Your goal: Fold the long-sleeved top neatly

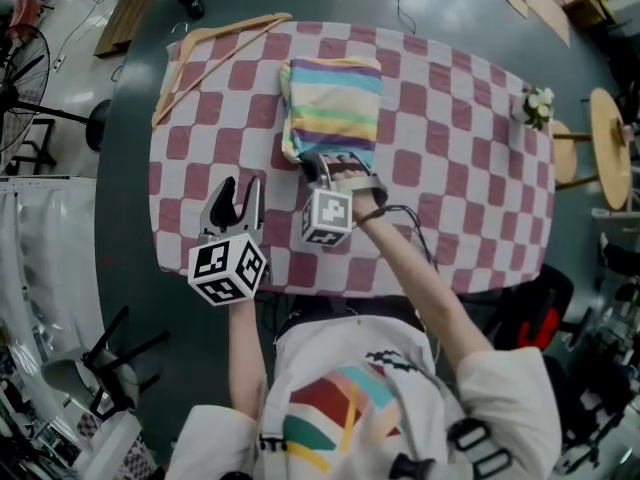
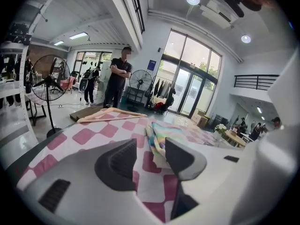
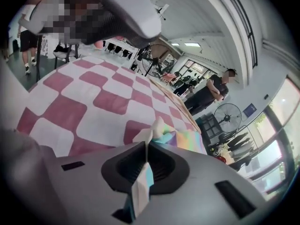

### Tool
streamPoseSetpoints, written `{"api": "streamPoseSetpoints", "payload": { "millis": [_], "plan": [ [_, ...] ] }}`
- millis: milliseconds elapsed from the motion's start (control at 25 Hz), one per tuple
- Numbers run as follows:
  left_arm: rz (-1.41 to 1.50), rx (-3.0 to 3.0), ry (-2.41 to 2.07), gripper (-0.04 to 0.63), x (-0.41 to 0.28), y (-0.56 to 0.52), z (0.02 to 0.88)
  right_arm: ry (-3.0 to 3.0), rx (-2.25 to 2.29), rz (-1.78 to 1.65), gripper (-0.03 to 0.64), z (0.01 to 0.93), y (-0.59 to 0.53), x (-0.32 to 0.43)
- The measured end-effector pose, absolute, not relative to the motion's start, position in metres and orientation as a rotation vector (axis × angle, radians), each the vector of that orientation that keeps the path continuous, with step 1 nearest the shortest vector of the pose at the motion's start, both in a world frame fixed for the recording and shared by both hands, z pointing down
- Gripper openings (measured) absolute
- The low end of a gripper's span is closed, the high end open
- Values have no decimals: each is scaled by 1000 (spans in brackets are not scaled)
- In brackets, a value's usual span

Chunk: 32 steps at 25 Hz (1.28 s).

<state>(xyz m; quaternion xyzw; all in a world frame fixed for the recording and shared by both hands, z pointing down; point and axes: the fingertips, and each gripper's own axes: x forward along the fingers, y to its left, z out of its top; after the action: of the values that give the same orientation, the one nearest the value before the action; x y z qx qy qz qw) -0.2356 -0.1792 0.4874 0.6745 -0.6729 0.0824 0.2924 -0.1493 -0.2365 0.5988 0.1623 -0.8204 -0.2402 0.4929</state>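
The striped long-sleeved top [image 1: 333, 103] lies folded into a block at the upper middle of the frame on the pink-and-white checked table [image 1: 470, 168], and the right tongs [image 1: 318, 165] are clamped together on a thin fold of fabric at the top's near edge. The left tongs [image 1: 238, 198] hang at lower left over the bare checks, jaws apart with nothing between them, clear of the top. A wooden hanger [image 1: 215, 40] rests at the table's upper left corner.
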Motion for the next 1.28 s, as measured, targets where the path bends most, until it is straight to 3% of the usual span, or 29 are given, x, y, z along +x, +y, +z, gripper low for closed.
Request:
{"api": "streamPoseSetpoints", "payload": {
  "millis": [360,400,480,600,760,880,960,1280],
  "plan": [
    [207,1860,-1779,189,-228,-190,472,-2059,311,-520,18,596,-213,-153],
    [202,1868,-1780,189,-227,-191,469,-2078,306,-505,38,590,-210,-154],
    [186,1889,-1780,189,-224,-192,461,-2117,324,-481,168,574,-207,-156],
    [147,1946,-1774,189,-220,-197,443,-2182,447,-499,170,528,-221,-153],
    [110,2049,-1765,187,-206,-206,412,-2264,650,-477,169,450,-244,-132],
    [113,2118,-1806,70,-192,-210,388,-2349,843,-414,158,392,-251,-100],
    [101,2160,-1832,19,-180,-209,371,-2418,1009,-336,105,354,-251,-70],
    [52,2272,-1824,6,-123,-189,328,-2415,1608,-89,12,297,-219,77]
  ]
}}
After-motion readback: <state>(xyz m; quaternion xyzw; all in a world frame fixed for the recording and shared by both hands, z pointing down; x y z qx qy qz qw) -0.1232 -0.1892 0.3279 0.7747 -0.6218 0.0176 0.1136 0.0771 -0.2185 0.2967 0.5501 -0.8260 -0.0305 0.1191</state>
